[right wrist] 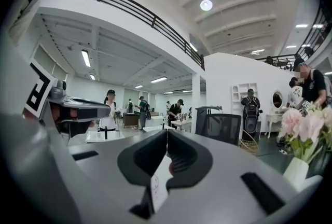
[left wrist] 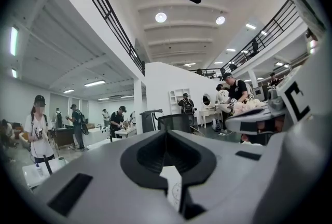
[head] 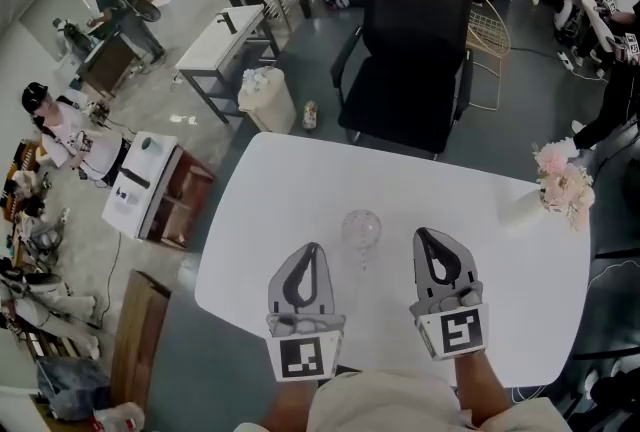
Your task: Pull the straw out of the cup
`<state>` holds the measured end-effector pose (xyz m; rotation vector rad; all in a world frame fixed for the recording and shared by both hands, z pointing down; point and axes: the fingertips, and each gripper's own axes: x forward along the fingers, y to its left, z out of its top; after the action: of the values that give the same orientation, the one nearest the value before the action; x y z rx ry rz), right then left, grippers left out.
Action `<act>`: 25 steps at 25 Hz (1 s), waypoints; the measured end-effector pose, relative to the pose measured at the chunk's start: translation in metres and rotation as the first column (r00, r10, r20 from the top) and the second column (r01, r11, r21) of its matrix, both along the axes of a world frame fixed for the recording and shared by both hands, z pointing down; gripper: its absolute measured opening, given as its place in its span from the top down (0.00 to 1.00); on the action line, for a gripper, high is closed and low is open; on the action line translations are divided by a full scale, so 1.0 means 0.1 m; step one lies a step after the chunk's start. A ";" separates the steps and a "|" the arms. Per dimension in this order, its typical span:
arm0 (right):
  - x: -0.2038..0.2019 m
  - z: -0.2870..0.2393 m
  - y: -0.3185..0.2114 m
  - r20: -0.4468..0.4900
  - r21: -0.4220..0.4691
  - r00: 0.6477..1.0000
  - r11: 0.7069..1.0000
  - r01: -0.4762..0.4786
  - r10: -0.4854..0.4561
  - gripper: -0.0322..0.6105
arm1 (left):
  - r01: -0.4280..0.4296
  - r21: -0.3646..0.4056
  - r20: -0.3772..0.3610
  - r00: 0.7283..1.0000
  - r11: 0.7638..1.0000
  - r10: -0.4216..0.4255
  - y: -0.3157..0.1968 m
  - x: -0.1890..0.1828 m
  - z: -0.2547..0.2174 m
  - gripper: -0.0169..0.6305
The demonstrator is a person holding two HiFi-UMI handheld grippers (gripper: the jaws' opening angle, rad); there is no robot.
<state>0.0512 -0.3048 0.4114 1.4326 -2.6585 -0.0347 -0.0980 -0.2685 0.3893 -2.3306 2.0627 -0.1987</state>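
On the white table (head: 290, 180), the clear cup (head: 361, 226) sits untouched between left gripper (head: 311, 250) and right gripper (head: 424, 236), both closed and empty; straw not discernible, so I judge the pull not started.

Table (head: 290, 190): white top, smooth, matt. Cup (head: 361, 227): clear and glossy; glass or plastic cannot be told. Left gripper (head: 311, 248) and right gripper (head: 421, 234): grey matt plastic bodies with black matt inner faces, ribbed in the gripper views. Chair (head: 410, 50): black back, matt, cloth-like. Vase (head: 522, 208): white, smooth. Floor (head: 185, 330): grey, smooth, faint sheen.
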 end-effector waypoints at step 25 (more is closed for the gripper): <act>-1.10 1.56 0.40 -0.271 -0.284 0.893 0.916 0.284 -0.360 0.63 | 0.055 -0.153 -0.070 0.995 0.987 -0.066 -0.09 -0.45 0.87 0.96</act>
<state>-0.0590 -0.2652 0.5671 0.8189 -2.4961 0.0205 -0.1428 -0.2778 0.4760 -2.3955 2.2302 -0.2823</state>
